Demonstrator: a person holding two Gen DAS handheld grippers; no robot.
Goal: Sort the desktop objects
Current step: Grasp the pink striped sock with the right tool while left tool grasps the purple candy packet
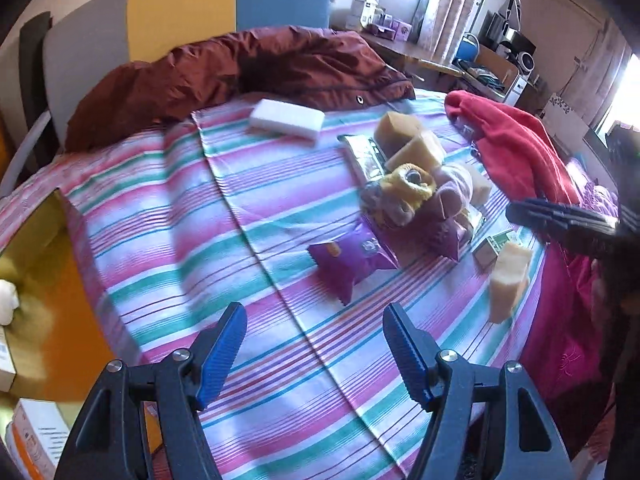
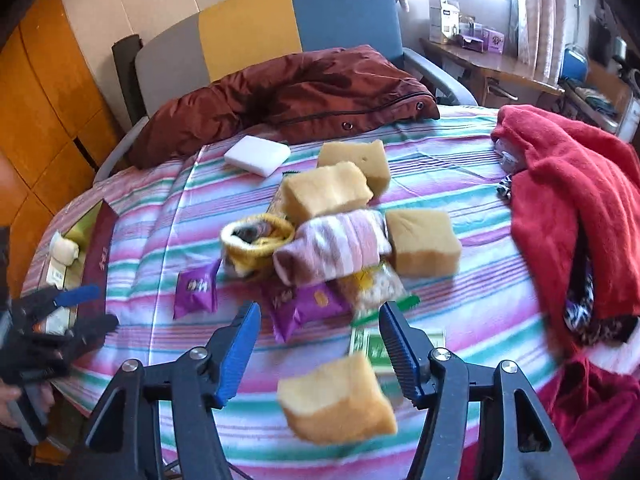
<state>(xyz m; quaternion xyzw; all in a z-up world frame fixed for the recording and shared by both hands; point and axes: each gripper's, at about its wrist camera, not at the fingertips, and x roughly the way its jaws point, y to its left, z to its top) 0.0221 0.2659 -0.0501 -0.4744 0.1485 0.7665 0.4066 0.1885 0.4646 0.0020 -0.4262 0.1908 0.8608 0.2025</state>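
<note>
Your right gripper (image 2: pixel 318 326) has its blue-padded jaws apart with nothing pressed between them; a yellow sponge (image 2: pixel 338 396) sits blurred just under and between the fingers, and no pad touches it. It is a squarish block, pale yellow on top and deeper orange-yellow along its lower edge, tilted on the striped cloth (image 2: pixel 168 216). From your left side the same block (image 1: pixel 510 280) stands on end near the cloth's right edge.

Your left gripper (image 1: pixel 314 320) hangs with its jaws wide and empty over bare stripes, well apart from the heap.

The heap lies in the middle of the cloth: three more yellow sponges (image 2: pixel 328 192), a rolled pink-and-white sock (image 2: pixel 334 250), a yellow sock (image 2: pixel 256 246), two purple snack packets (image 2: pixel 196 288), a clear bag of snacks (image 2: pixel 372 286) and a small green box (image 2: pixel 368 346) just beside your right finger. A white block (image 2: pixel 258 154) lies apart, toward the brown jacket (image 2: pixel 288 92). A red cloth (image 2: pixel 572 200) is piled at the right. At the left edge sits an open box (image 2: pixel 94 256) with a white roll inside
</note>
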